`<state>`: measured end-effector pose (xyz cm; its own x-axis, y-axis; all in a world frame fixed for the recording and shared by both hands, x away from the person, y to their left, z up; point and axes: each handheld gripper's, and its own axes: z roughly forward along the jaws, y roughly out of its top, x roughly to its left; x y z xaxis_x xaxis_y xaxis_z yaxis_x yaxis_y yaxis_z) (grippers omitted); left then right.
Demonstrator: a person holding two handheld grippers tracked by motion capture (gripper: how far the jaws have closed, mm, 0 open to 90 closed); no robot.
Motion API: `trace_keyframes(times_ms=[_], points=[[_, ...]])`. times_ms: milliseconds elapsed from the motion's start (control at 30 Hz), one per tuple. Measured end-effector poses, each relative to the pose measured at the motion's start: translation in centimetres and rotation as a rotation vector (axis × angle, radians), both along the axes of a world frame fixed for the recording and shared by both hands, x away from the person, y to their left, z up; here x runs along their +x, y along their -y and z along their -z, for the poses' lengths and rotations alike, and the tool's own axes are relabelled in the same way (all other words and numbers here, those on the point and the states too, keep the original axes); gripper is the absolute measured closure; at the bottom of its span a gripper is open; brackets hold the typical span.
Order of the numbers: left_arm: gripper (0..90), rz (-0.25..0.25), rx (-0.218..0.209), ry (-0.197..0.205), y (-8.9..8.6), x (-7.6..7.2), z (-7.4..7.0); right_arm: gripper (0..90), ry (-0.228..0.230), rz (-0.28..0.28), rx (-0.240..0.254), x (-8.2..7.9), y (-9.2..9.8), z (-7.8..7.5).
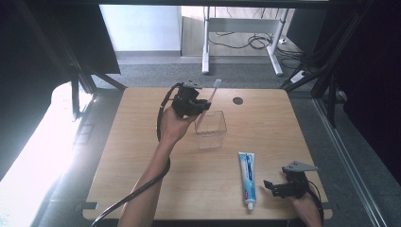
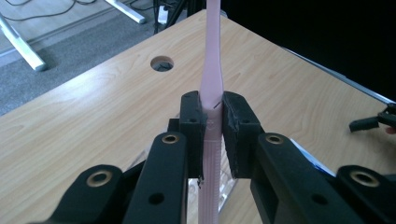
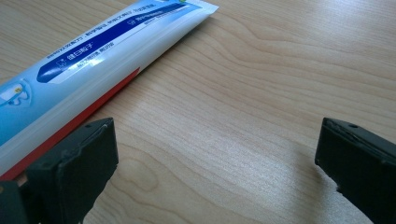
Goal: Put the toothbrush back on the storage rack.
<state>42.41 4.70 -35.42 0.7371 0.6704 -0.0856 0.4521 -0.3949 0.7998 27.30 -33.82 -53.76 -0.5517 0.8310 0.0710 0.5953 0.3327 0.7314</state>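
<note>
High view: a pink toothbrush (image 1: 208, 101) is being clamped by the left gripper (image 1: 195, 105) above the clear box (image 1: 211, 130); the right gripper (image 1: 279, 187) is being held wide beside the toothpaste tube (image 1: 247, 177).

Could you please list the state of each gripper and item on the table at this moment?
Left gripper: jaws shut on the pink toothbrush.
Pink toothbrush: held tilted above the clear container, lower end at its opening.
Clear container: upright on the table.
Toothpaste tube: lying flat, cap on, untouched.
Right gripper: jaws open, holding nothing, beside the tube.
</note>
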Motion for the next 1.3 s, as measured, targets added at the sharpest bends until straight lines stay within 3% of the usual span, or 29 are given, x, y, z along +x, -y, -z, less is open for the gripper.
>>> trace_keyframes(times_ms=[333,467,933,1300], points=[[79.1,-0.015,0.003,0.018,1.4,1.1,2.0,0.0,0.000,-0.002,0.001,0.0,0.1,0.0],[79.2,-0.029,0.024,0.033,1.8,1.3,3.1,0.0,-0.001,-0.002,0.003,0.0,0.1,0.0],[79.2,-0.056,0.019,0.044,1.8,1.0,6.4,0.0,-0.007,-0.006,-0.002,0.0,0.0,0.1],[79.1,-0.029,0.049,0.044,2.2,0.6,8.6,0.0,-0.009,-0.007,-0.008,0.0,0.0,0.1]])
